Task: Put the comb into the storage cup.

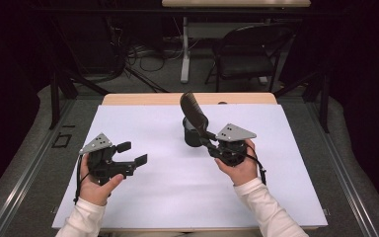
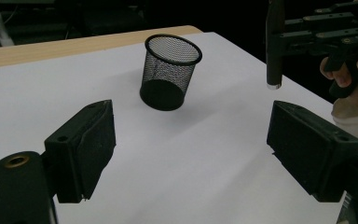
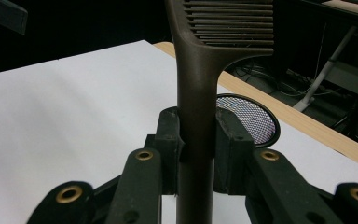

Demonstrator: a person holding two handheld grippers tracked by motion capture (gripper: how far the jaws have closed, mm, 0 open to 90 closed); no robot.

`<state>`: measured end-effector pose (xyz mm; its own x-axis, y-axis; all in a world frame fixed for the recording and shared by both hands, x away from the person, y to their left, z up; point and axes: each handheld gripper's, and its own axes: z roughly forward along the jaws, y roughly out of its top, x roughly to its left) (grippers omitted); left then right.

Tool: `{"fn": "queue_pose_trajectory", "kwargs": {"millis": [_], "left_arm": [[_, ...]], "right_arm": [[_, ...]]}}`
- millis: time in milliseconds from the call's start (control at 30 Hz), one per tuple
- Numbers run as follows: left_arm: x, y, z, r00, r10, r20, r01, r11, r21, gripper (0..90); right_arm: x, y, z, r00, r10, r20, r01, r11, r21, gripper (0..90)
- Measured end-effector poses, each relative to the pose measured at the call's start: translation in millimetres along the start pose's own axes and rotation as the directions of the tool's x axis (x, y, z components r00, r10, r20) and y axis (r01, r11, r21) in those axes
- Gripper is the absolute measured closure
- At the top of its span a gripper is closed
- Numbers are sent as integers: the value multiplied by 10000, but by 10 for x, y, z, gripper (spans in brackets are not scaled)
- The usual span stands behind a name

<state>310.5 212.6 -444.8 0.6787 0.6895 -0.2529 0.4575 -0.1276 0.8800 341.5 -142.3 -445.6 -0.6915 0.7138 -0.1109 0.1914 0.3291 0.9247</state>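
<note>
Now, my right gripper clenched on comb handle, comb tilted above mesh pen cup on bench. Comb looks light, stiff, smooth plastic; grip handle, not teeth. Left gripper released, empty.

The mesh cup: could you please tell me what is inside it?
The mesh cup looks empty through its wire wall; its dark base hides the very bottom. The comb is outside, in the right tongs.

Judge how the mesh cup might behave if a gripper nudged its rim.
The mesh cup is see-through wire, so probably light and apt to slide on the smooth white sheet. It stands tall on a base narrower than its rim and looks empty, so a high push may tip it.
</note>
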Motion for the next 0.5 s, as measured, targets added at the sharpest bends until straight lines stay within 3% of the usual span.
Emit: {"fn": "queue_pose_trajectory", "kwargs": {"millis": [500], "left_arm": [[-17, 203, 111, 9996, 74, 259, -71, 9999, -114, 169]], "right_arm": [[19, -19, 23, 10000, 55, -41, -55, 10000, 10, 729]]}}
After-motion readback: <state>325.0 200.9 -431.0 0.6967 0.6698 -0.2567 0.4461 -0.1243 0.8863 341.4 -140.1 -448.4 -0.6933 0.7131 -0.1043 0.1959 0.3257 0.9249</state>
